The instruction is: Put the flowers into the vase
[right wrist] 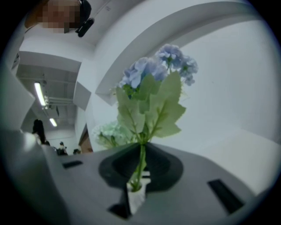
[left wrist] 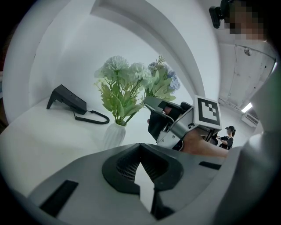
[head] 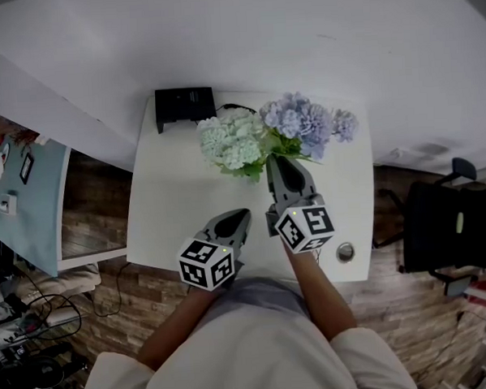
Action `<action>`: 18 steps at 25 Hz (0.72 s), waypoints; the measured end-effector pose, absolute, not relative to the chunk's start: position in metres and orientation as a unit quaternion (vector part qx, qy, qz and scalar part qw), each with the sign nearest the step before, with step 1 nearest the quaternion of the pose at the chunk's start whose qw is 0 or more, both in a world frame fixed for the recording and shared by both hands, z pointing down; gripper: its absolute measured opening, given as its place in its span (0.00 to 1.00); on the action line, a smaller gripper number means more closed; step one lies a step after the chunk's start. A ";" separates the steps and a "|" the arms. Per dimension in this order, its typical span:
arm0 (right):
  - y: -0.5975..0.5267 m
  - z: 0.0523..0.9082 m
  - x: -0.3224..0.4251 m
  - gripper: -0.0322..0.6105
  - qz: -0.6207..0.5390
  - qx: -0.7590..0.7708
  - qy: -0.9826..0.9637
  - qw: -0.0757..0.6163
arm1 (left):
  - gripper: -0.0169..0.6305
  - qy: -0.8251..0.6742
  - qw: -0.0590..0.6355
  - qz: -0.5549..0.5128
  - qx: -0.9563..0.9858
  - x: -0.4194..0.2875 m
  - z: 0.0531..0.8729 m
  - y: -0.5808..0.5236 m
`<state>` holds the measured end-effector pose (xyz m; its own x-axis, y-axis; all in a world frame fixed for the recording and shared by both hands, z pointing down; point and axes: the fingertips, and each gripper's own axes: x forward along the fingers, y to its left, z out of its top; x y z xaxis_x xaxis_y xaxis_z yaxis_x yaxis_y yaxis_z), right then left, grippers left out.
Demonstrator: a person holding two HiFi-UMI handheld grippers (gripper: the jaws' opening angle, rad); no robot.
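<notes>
1 of 2 bunches in: pale green flowers (head: pixel 232 141) stand in vase (left wrist: pixel 113 134). Remaining: blue flowers (head: pixel 304 123), stem pinched in right gripper (head: pixel 279 162), just beside vase. Jaws of left gripper (head: pixel 239 220) near-closed, empty.

A white tabletop (head: pixel 163 226) stands by a big white wall (head: pixel 299 32). The floor (head: pixel 395 304) is brown wood. A black chair (head: pixel 440 228) sits on the right and a light blue board (head: pixel 28 201) on the left. Long lights (right wrist: pixel 39 92) glow on the ceiling.
</notes>
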<state>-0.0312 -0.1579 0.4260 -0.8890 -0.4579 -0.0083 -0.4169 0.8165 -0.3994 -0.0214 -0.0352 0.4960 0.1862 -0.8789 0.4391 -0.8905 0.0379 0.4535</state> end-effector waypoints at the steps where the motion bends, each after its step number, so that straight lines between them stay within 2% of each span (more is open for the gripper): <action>1: -0.156 0.428 -0.032 0.12 -0.195 -0.229 0.953 0.047 | 0.06 -0.637 0.335 0.008 0.694 -0.021 0.496 -0.035; 18: -0.137 0.457 -0.041 0.12 -0.165 -0.209 0.964 -0.011 | 0.06 -0.637 0.345 0.000 0.689 -0.024 0.499 -0.035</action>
